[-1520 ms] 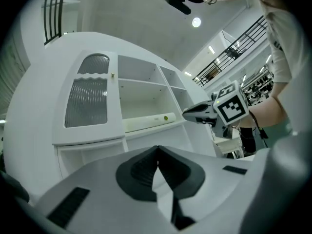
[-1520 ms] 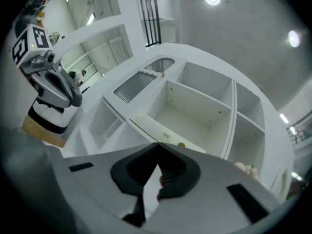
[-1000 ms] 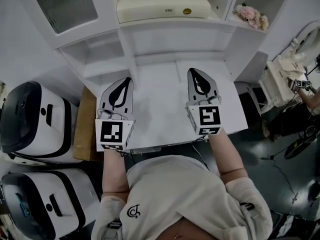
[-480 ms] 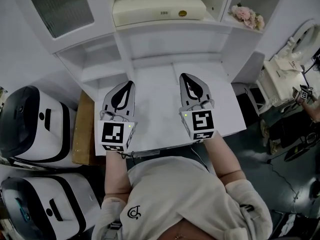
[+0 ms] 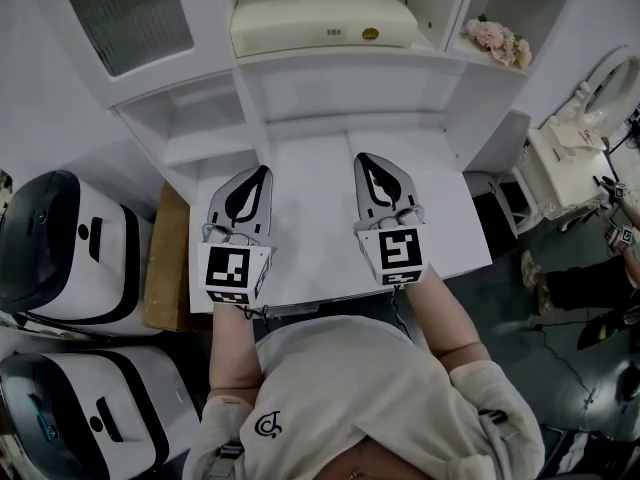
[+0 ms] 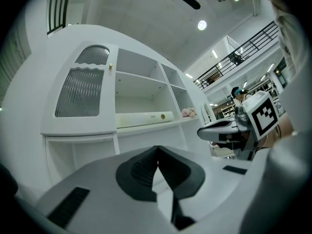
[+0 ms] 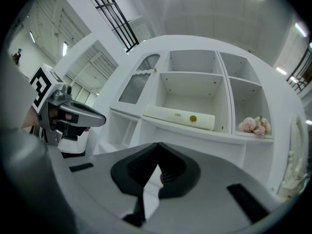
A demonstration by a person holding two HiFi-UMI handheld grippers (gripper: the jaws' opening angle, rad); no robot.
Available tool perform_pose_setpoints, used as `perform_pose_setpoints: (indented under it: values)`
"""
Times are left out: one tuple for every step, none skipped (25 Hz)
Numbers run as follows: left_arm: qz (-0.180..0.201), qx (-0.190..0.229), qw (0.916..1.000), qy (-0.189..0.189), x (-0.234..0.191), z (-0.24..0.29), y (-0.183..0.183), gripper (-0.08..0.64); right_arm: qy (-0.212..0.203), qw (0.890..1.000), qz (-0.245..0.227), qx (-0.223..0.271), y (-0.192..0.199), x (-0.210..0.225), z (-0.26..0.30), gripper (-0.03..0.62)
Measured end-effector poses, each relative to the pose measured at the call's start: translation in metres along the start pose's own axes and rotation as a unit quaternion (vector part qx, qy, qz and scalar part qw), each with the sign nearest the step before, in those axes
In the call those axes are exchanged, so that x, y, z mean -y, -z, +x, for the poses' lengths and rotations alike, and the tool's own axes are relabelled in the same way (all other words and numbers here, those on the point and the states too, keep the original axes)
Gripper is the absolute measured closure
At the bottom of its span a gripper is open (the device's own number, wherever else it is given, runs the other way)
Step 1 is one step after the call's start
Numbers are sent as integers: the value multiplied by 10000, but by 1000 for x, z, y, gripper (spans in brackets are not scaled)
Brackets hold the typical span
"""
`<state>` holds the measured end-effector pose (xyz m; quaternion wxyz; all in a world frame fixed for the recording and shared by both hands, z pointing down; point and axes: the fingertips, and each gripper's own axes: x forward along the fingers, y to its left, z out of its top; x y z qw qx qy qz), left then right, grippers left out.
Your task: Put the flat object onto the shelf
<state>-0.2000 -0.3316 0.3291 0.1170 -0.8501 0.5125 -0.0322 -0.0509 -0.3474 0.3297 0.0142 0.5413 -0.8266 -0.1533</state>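
Note:
A flat cream-coloured object [image 5: 320, 23] lies on the wide middle shelf of the white cabinet [image 5: 250, 78]; it also shows in the left gripper view [image 6: 144, 119] and the right gripper view [image 7: 179, 117]. Both grippers hover side by side over the white desk top [image 5: 310, 218], below that shelf. My left gripper [image 5: 261, 172] [image 6: 157, 149] is shut with nothing between its jaws. My right gripper [image 5: 362, 159] [image 7: 158, 145] is shut and empty too. Each gripper sees the other at its side: the right gripper [image 6: 224, 129] and the left gripper [image 7: 73, 113].
Pink flowers [image 5: 492, 38] sit in the cabinet's right compartment. A ribbed-glass door [image 5: 125, 13] closes the upper left compartment. Two white rounded machines [image 5: 60, 243] stand on the floor to the left, beside a brown board [image 5: 165, 258]. White furniture [image 5: 580, 158] stands at the right.
The right gripper has drifted a little left and toward the person. The left gripper has barely moved. Both stay shut and empty.

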Motion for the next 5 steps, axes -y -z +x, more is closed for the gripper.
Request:
perform_pose_setpoints:
  values:
    - [-5,-7,10000,2,0,0,1,549,3,10000,1,-2,0,0,0,588]
    - [-6,-12,10000,6,0,0,1,549,14,10000,3,0,1,0,1,588]
    - [-4,-13,10000,12,1,1,2,549,32,10000,9,7,1,0,1,588]
    - [0,-11,10000,20,1,1,2,549,52,10000,16,18,1,1,1,587]
    - [5,-7,10000,28,1,2,2,549,74,10000,24,29,1,2,1,588]
